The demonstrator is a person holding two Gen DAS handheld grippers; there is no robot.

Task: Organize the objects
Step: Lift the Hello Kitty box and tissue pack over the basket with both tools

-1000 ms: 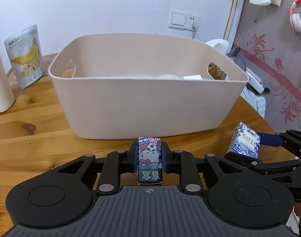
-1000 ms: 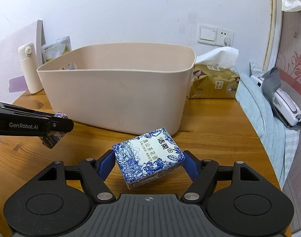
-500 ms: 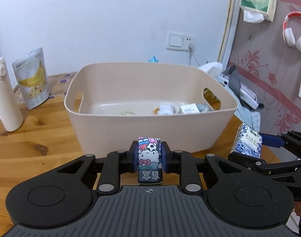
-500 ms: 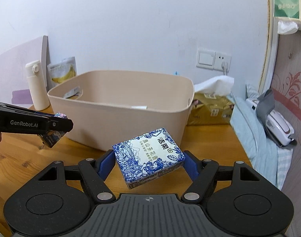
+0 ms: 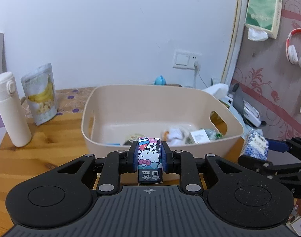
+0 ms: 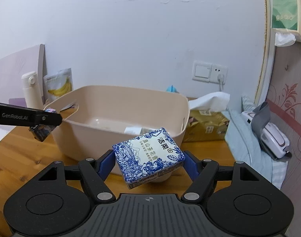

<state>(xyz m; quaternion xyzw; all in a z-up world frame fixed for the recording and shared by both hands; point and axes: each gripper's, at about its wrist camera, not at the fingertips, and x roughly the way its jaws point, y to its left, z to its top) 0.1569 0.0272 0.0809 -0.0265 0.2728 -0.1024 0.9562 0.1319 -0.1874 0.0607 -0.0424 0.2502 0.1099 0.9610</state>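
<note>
My left gripper (image 5: pixel 149 154) is shut on a small cartoon-cat box (image 5: pixel 149 159), held in the air just before the near rim of a beige plastic bin (image 5: pixel 130 102). My right gripper (image 6: pixel 148 161) is shut on a blue-and-white tissue pack (image 6: pixel 148 156), raised in front of the beige plastic bin (image 6: pixel 119 94) near its right corner. The bin holds several small items, among them a white box (image 5: pixel 199 136). In the right wrist view the left gripper (image 6: pixel 42 118) with its box shows at the bin's left corner. The tissue pack (image 5: pixel 255 147) appears at the right of the left wrist view.
A white flask (image 5: pixel 10 108) and a banana-chip pouch (image 5: pixel 41 94) stand left of the bin on the wooden table (image 5: pixel 42 148). A gold tissue box (image 6: pixel 205 124) sits right of the bin. Beyond the table's right edge lies a white and grey device (image 6: pixel 268 132) on cloth.
Both grippers have risen with their loads over the last second. The bin now sits lower in both views and its inside is in sight.
</note>
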